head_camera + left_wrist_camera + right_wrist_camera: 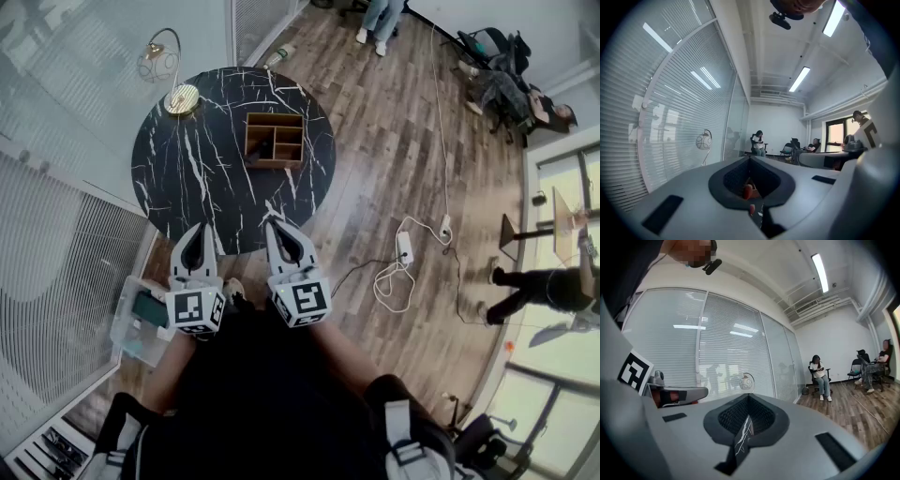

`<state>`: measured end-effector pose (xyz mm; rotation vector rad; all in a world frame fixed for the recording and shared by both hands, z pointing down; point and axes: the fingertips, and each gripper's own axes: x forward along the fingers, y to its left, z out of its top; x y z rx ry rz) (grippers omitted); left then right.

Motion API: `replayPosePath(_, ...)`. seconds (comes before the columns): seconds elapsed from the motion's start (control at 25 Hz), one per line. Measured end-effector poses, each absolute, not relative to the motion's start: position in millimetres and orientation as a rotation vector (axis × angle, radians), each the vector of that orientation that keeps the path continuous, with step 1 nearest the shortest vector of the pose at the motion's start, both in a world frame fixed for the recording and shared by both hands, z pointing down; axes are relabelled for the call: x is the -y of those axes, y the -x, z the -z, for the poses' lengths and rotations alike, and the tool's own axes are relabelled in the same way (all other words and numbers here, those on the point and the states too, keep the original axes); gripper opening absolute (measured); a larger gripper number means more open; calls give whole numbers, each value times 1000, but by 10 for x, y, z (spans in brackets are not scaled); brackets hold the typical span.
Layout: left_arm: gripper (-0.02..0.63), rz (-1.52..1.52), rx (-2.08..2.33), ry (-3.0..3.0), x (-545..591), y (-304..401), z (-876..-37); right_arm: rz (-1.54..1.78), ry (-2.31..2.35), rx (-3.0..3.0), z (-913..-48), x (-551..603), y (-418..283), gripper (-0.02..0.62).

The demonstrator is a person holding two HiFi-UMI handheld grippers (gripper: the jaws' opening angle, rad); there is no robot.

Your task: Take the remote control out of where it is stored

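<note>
A wooden organizer (pixel 276 139) with several compartments stands on the round black marble table (pixel 187 187). No remote control can be made out in it from the head view. Both grippers are held close to the person's body, short of the table's near edge. The left gripper (pixel 199 229) is shut with nothing in it, and the right gripper (pixel 273 225) beside it is shut and empty too. In the left gripper view the left gripper (pixel 750 158) points level across the room. The right gripper (pixel 747 397) does the same in the right gripper view.
A gold arc lamp (pixel 173 86) stands at the table's far left edge. A clear plastic bin (pixel 139 323) sits on the floor at the left by the blind-covered glass wall. A power strip with cables (pixel 405 248) lies on the wood floor at the right. People sit further off.
</note>
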<state>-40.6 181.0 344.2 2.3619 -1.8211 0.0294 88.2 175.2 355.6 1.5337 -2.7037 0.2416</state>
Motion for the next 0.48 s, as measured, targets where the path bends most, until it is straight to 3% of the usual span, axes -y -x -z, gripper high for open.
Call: replayPosePath(0.48,8,-14,1805,-2376,-1834,637,-3458,-251,-1555,2706,-3607,-1793,-665,2)
